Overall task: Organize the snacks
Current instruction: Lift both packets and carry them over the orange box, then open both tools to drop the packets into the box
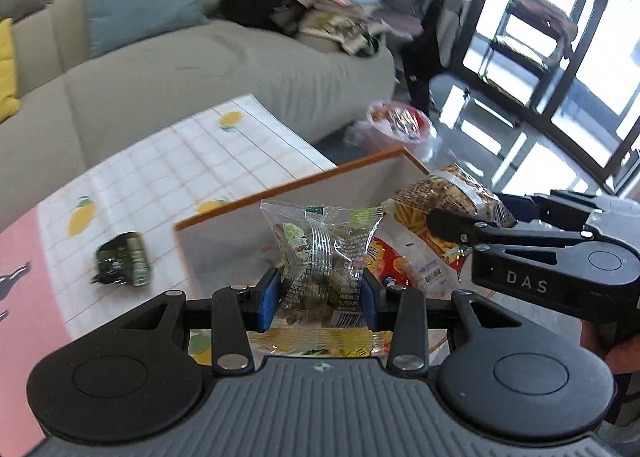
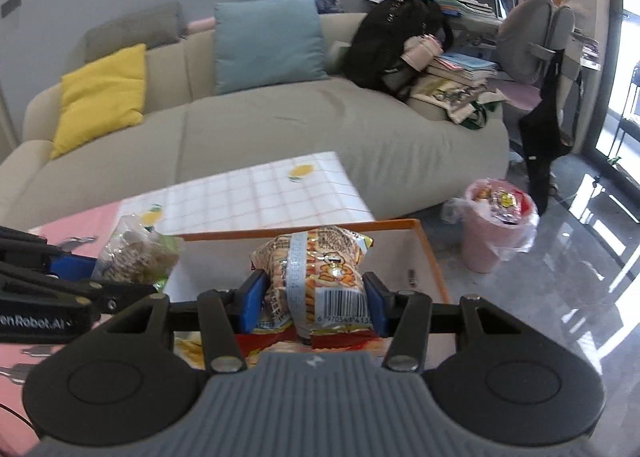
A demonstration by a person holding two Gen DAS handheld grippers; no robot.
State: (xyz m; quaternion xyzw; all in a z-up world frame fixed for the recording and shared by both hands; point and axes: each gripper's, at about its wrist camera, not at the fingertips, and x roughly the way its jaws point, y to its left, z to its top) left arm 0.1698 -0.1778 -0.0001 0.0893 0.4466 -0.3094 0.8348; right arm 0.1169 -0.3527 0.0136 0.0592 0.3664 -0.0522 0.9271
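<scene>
The left gripper is clenched on a clear packet, its blue pads pressing the 2 sides of the lower half, and the packet stands up just above the near wall of the box. The right gripper grasps a stick-snack bag in the same way, also over the box, to the right of the clear packet. Both snacks look light and soft; the film is probably slippery and it crumples, and the sticks inside may break, so I judge a gentle hold across the middle, where the bag is full, is better than a hold on the thin sealed edge. Inside the box, more packets lie under the grippers. Left of the box, a dark green packet lies on the table, which has a checked cloth with lemons. Beyond the box stands a sofa with cushions, and to the right of the box a pink bin on a shiny floor.
</scene>
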